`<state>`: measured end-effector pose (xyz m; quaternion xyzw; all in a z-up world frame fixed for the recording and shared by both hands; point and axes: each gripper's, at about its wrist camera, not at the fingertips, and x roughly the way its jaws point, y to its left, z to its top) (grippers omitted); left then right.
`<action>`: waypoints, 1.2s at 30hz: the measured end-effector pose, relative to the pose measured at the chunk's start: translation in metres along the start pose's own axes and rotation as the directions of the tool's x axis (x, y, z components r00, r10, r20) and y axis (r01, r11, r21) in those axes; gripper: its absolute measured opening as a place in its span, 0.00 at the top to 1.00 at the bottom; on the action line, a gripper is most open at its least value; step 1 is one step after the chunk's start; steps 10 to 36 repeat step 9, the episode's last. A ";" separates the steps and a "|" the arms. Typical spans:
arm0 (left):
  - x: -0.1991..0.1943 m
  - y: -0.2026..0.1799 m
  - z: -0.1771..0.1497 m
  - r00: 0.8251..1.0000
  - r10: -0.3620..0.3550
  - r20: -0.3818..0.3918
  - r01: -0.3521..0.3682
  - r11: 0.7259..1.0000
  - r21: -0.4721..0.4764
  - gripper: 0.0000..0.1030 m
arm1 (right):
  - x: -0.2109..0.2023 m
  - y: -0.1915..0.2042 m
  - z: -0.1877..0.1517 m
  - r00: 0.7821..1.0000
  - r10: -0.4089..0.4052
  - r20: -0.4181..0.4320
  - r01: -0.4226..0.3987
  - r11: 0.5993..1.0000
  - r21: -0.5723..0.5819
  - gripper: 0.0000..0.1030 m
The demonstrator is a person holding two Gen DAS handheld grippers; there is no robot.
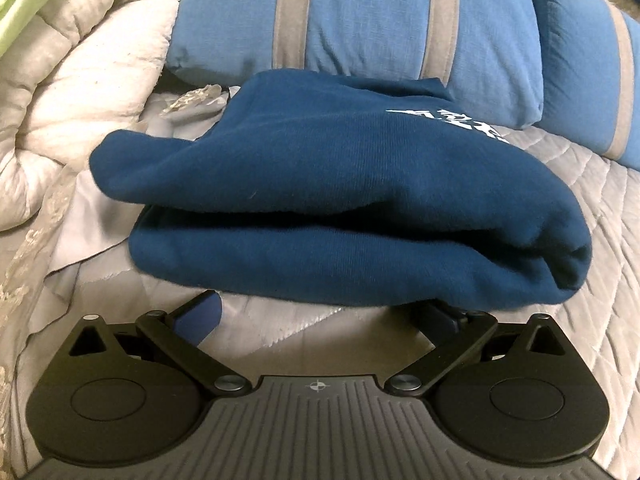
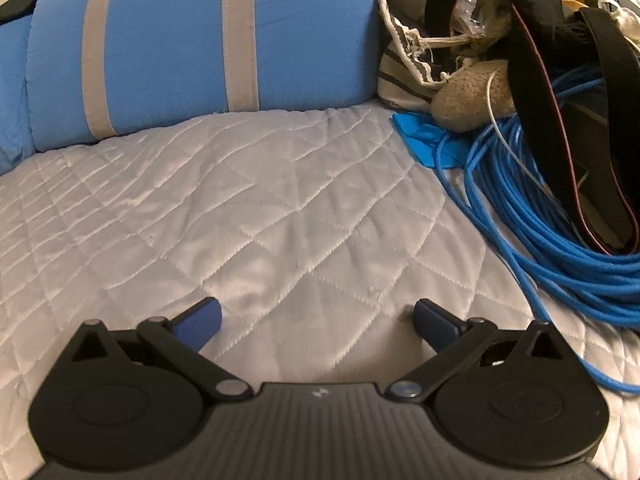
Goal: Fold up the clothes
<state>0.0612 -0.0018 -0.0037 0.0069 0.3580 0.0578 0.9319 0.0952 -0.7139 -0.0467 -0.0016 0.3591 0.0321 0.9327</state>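
Knitwear, thick and limp: the navy sweatshirt (image 1: 328,200) lies folded on the quilted bedspread (image 1: 560,208), directly at 12 o'clock of the left gripper (image 1: 320,312), whose jaws stand released, one finger tucked under the bundle's near edge. It looks soft, fairly heavy, prone to sagging, so the doubled fold edge seems the best hold. The right gripper (image 2: 318,320) hovers spread and empty over bare quilt

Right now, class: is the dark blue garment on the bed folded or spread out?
Folded. The garment lies in stacked layers with a rounded fold edge facing the open left tongs, forming a compact bundle on the quilt.
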 end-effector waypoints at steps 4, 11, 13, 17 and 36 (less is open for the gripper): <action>0.003 0.000 0.003 1.000 -0.006 -0.004 0.006 1.000 0.002 0.00 | 0.006 0.002 0.004 1.000 -0.004 0.001 0.004 1.000 -0.011 0.00; 0.006 0.003 0.002 1.000 -0.021 0.011 0.021 1.000 -0.011 0.00 | 0.009 0.004 0.003 1.000 -0.013 0.015 0.014 1.000 -0.015 0.00; 0.006 0.003 0.002 1.000 -0.021 0.011 0.021 1.000 -0.011 0.00 | 0.009 0.004 0.003 1.000 -0.013 0.015 0.014 1.000 -0.015 0.00; 0.006 0.003 0.002 1.000 -0.021 0.011 0.021 1.000 -0.011 0.00 | 0.009 0.004 0.003 1.000 -0.013 0.015 0.014 1.000 -0.015 0.00; 0.006 0.003 0.002 1.000 -0.021 0.011 0.021 1.000 -0.011 0.00 | 0.009 0.004 0.003 1.000 -0.013 0.015 0.014 1.000 -0.015 0.00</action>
